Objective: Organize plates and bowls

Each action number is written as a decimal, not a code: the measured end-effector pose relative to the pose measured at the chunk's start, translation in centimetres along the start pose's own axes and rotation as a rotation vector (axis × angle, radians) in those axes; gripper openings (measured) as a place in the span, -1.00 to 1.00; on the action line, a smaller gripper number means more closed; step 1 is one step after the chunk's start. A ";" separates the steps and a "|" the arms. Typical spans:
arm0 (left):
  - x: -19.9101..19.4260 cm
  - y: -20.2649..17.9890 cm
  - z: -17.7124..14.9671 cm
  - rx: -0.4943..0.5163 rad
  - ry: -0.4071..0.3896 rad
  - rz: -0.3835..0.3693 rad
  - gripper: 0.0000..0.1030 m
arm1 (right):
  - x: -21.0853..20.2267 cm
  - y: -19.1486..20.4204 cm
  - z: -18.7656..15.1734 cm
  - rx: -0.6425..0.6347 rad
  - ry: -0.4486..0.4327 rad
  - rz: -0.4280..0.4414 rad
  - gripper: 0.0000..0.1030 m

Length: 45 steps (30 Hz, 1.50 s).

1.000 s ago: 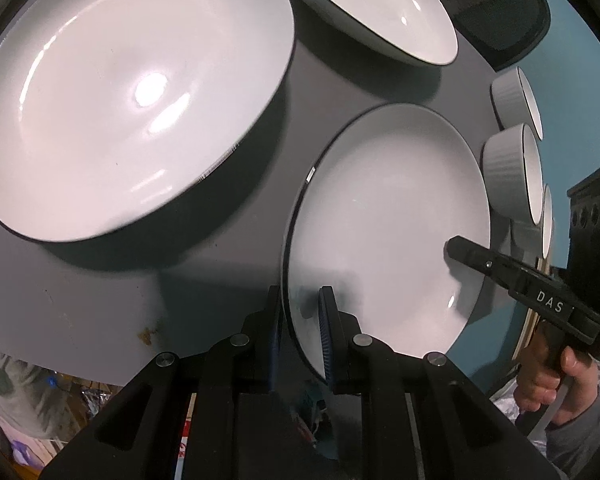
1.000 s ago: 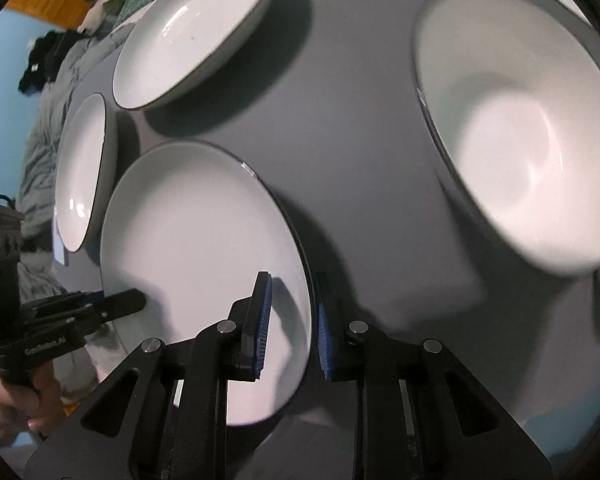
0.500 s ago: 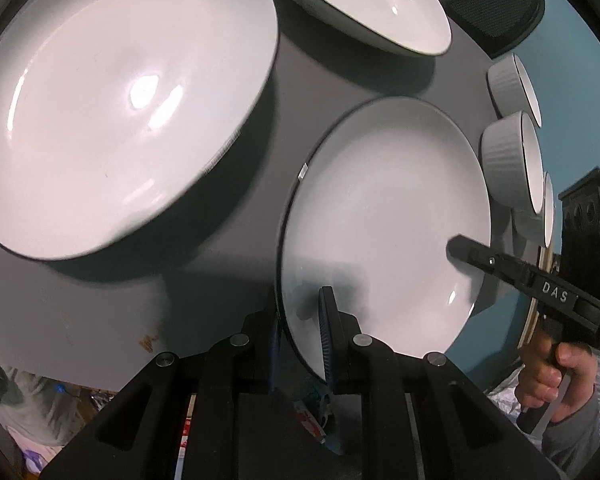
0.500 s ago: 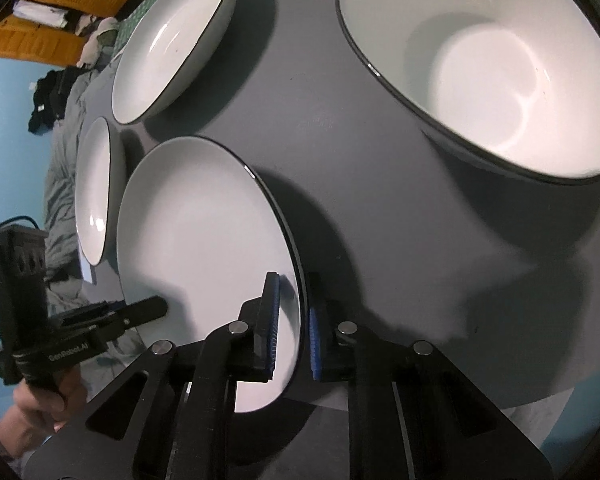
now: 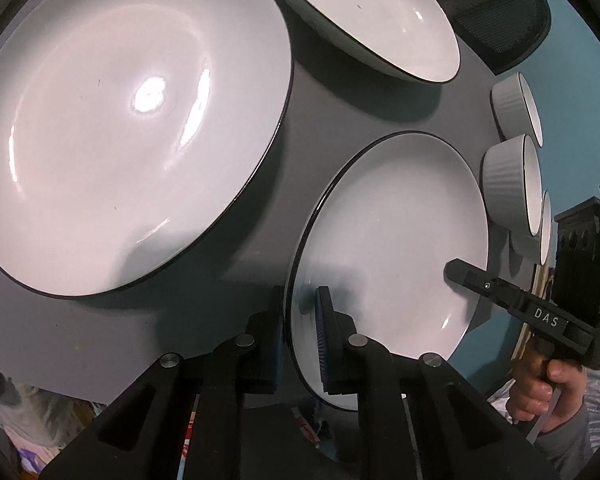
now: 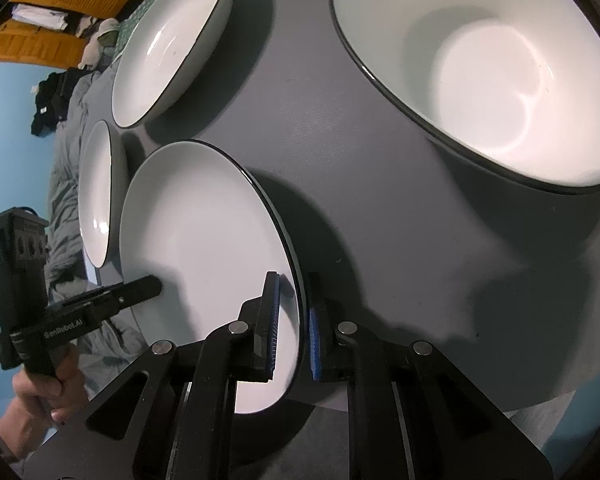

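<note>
Plate (image 5: 392, 240), white, dark-rimmed, glossy, seemingly pinched at opposite edges by left gripper (image 5: 300, 336) and right gripper (image 6: 292, 320).

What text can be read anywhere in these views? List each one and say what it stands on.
"DAS": on the right gripper, seen from the left wrist view.
"GenRobot.AI": on the left gripper, seen from the right wrist view; small but legible.
The plate both sets of jaws are shut on, and the other dishes, carry no print.
</note>
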<state>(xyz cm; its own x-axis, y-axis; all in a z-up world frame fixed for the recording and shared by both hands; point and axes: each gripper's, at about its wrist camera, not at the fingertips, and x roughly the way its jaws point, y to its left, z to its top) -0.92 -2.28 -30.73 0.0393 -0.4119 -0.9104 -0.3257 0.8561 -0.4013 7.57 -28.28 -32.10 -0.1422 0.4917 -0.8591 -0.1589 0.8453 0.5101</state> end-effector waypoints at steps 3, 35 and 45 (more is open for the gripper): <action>0.2 0.1 -0.2 -0.013 0.003 -0.003 -0.71 | 0.0 0.1 0.1 0.004 0.005 0.001 -0.76; -4.1 -2.6 0.3 0.051 -0.088 0.042 -0.67 | -2.2 3.8 0.6 -0.074 -0.040 -0.027 -0.78; -6.6 -2.9 3.6 0.046 -0.142 0.035 -0.65 | -3.8 5.9 3.2 -0.123 -0.084 -0.024 -0.79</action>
<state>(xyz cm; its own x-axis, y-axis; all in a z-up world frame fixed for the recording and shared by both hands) 3.21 -0.92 -23.94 0.1628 -0.3359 -0.9277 -0.2853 0.8841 -0.3702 10.26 -24.47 -25.92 -0.0559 0.4918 -0.8689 -0.2808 0.8274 0.4864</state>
